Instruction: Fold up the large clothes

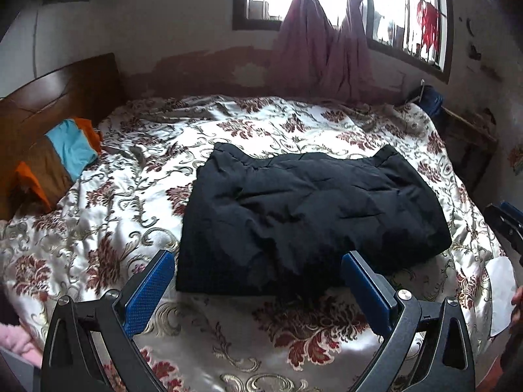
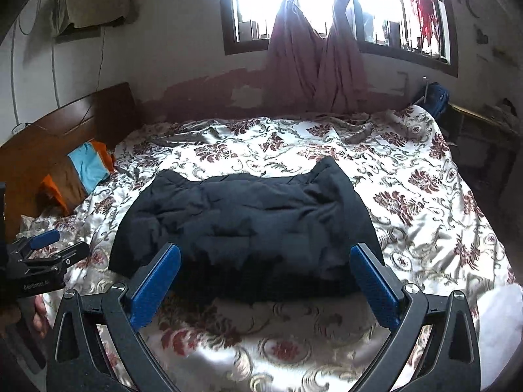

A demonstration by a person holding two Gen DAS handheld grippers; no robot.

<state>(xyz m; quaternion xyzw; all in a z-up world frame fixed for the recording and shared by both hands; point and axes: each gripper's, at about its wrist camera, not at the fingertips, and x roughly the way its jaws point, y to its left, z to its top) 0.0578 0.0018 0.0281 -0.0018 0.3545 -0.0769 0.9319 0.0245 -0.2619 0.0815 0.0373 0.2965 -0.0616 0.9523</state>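
Black padded jacket (image 1: 307,219): folded bundle, frame centre, on floral bedspread (image 1: 130,196). Left gripper (image 1: 258,281), right gripper (image 2: 264,277): fingers wide apart, empty, clear of cloth. Fold apparently complete; next, tidy or stow.

Right gripper (image 2: 264,263) stands with jaws wide apart, blue pads (image 2: 155,285) clear of any cloth. Beyond them a folded black garment (image 2: 248,222) lies flat on the floral bedspread (image 2: 425,196). Left gripper (image 2: 49,254) shows at the left edge, held above the bed. A striped pillow (image 2: 85,170) rests against the wooden headboard (image 2: 65,121); knotted curtains (image 2: 313,65) hang at the window
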